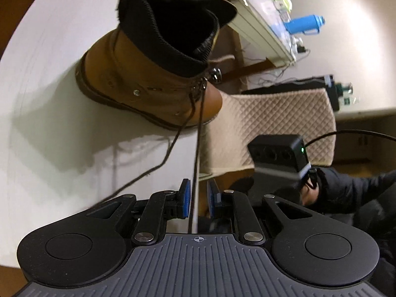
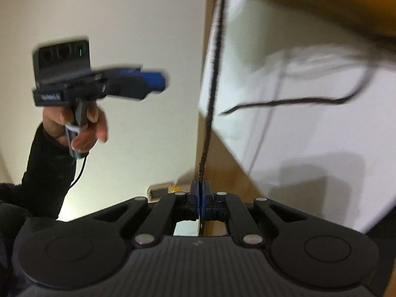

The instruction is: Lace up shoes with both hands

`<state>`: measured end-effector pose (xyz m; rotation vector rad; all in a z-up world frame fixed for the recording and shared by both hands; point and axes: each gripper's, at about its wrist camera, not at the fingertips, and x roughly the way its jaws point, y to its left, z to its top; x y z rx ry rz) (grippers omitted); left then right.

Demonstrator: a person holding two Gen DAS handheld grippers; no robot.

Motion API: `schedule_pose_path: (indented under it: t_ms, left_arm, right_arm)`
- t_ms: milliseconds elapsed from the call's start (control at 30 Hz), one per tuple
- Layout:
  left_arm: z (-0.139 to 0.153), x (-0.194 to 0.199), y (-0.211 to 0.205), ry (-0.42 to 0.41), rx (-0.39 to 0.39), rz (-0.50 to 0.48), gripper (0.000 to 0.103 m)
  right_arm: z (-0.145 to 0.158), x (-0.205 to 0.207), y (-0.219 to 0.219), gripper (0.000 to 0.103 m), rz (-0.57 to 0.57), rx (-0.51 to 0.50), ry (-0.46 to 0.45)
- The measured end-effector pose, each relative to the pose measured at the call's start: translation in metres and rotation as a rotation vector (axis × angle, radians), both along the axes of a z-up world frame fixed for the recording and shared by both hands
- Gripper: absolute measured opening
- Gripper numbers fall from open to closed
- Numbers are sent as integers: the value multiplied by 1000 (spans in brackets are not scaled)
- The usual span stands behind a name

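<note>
Now our right gripper (image 2: 200, 188) pinches one lace (image 2: 212, 74) taut toward the boot (image 1: 153, 66); our left gripper (image 1: 199, 198) stands open, that lace running untouched between its pads.

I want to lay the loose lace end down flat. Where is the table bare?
The white table is bare behind the boot's heel. Crowded: the boot's toe at the table edge, where both laces run off toward the grippers.

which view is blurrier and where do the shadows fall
Right wrist view is blurrier: the left gripper and hand smear, and the lace is soft. Left wrist view is sharper; the boot casts a grey shadow on the table.
</note>
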<state>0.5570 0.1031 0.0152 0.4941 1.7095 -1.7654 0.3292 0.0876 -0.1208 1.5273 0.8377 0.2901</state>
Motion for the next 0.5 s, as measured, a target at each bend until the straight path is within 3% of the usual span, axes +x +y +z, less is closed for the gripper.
schedule_pose_path:
  t_ms: [300,500]
  left_arm:
    - [-8,-32,-4,-23,-63,-193,14]
    - [-10,-38,-2,-316,-136,-371,7]
  right_arm:
    - [11,62,37,3,126,-12,-122]
    - [16,66,41,4,99,-81,-99]
